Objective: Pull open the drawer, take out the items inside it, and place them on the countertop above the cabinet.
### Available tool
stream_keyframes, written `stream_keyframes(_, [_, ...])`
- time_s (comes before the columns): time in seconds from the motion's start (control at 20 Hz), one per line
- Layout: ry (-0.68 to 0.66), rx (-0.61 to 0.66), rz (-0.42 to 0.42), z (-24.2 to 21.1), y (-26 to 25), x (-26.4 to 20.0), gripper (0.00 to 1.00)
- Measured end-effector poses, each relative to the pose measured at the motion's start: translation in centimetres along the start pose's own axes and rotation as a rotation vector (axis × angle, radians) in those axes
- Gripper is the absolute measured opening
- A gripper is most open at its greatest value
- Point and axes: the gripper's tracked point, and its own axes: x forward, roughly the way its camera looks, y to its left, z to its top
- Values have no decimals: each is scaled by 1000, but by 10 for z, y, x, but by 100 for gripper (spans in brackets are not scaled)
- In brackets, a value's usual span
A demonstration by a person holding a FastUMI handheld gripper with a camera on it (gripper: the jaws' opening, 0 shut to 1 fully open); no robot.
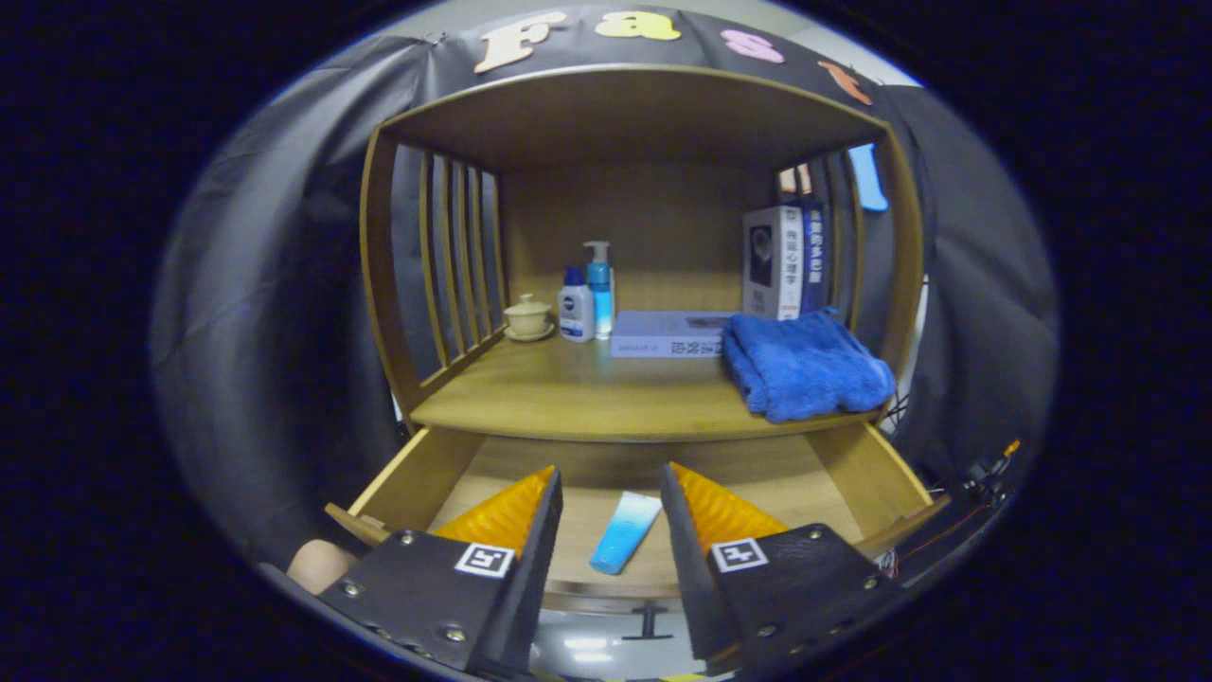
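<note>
The wooden drawer (pixel 417 478) under the countertop (pixel 568 398) stands pulled out. On its floor lies a blue and white tube (pixel 625 532), seen between my two fingers and a little below them. My gripper (pixel 611 474) hovers above the drawer, open, with nothing between its fingers. A folded blue towel (pixel 805 365) rests on the countertop at its right front corner.
On the countertop's back stand a small lidded cup (pixel 527 316), two pump and lotion bottles (pixel 587 303), a flat book (pixel 668 333) and upright books (pixel 786 260). Slatted wooden sides (pixel 454 256) and a roof enclose it. The drawer's handle (pixel 649 620) sticks out below.
</note>
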Motion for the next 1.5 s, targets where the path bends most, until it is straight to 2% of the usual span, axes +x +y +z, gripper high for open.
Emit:
stream_keyframes(0.25, [139,10,21,-12,7,40,67])
stream_keyframes(0.45, [297,-43,-45,-39,-12,70,67])
stream_keyframes(0.6, [433,-19,-79,-72,-19,83,67])
stream_keyframes(1.0, [677,69,-118,-125,-15,92,67])
stream_keyframes(1.1, [726,58,-138,-136,-17,91,67])
stream_keyframes(1.25, [746,48,-146,-142,-19,90,67])
stream_keyframes(1.4, [753,86,-165,-148,-22,91,48])
stream_keyframes(1.5, [732,86,-176,-147,-25,92,44])
